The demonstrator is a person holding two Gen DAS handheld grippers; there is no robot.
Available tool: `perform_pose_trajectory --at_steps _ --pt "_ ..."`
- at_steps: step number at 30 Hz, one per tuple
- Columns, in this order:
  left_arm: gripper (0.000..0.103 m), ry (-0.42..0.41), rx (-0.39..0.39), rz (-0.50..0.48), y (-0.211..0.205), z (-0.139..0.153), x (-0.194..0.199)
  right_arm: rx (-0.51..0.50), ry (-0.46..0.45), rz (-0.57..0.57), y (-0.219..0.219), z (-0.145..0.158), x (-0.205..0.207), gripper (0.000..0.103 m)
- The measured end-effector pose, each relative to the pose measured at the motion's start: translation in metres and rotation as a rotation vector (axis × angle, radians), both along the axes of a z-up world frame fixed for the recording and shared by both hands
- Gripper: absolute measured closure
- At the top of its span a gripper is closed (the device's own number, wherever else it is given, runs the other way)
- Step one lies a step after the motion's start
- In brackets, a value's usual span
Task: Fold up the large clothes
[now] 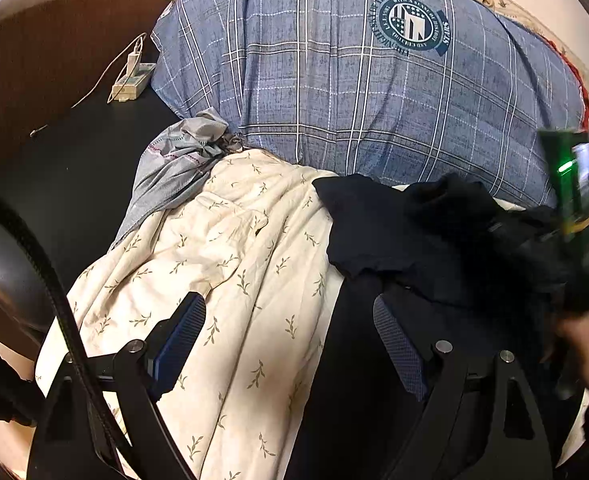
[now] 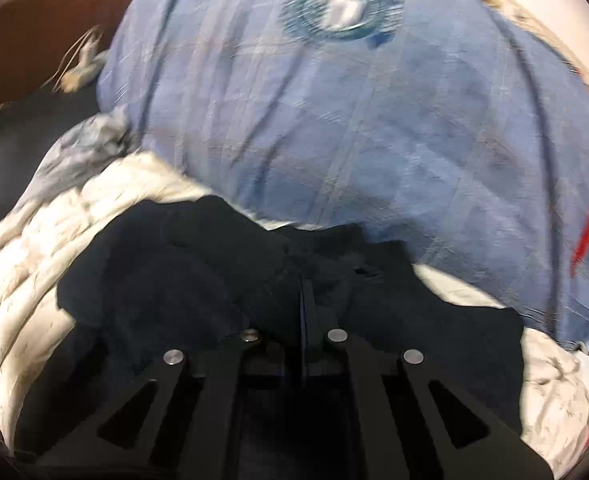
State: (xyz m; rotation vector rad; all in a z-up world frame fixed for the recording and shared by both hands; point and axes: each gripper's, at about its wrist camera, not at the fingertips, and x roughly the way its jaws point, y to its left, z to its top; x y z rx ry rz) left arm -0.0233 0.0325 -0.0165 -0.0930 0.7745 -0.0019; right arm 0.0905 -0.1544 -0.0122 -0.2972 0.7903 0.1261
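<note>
A dark navy garment (image 1: 378,232) lies bunched on a cream leaf-print sheet (image 1: 230,280). My left gripper (image 1: 290,320) is open above the sheet, its right finger over the dark cloth, holding nothing. The right gripper unit (image 1: 574,184) shows at the right edge of the left wrist view, by the garment's bunched end. In the blurred right wrist view my right gripper (image 2: 306,280) is shut, its fingers pressed together on a fold of the dark garment (image 2: 198,264), which drapes around them.
A blue plaid quilt (image 1: 358,80) with a round emblem is heaped behind the garment. A grey cloth (image 1: 178,160) lies at its left corner. A white power strip (image 1: 132,80) with a cable sits on the dark surface by the brown headboard (image 1: 34,48).
</note>
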Motion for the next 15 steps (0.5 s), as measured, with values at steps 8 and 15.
perform_pose_trajectory --at_steps 8,15 --pt "0.017 0.033 0.017 -0.010 -0.004 -0.005 0.003 -0.008 0.226 0.030 0.030 -0.067 0.007 0.085" --pt "0.017 0.054 0.036 -0.026 -0.012 -0.007 0.006 0.302 0.316 0.031 -0.027 -0.033 -0.032 0.007"
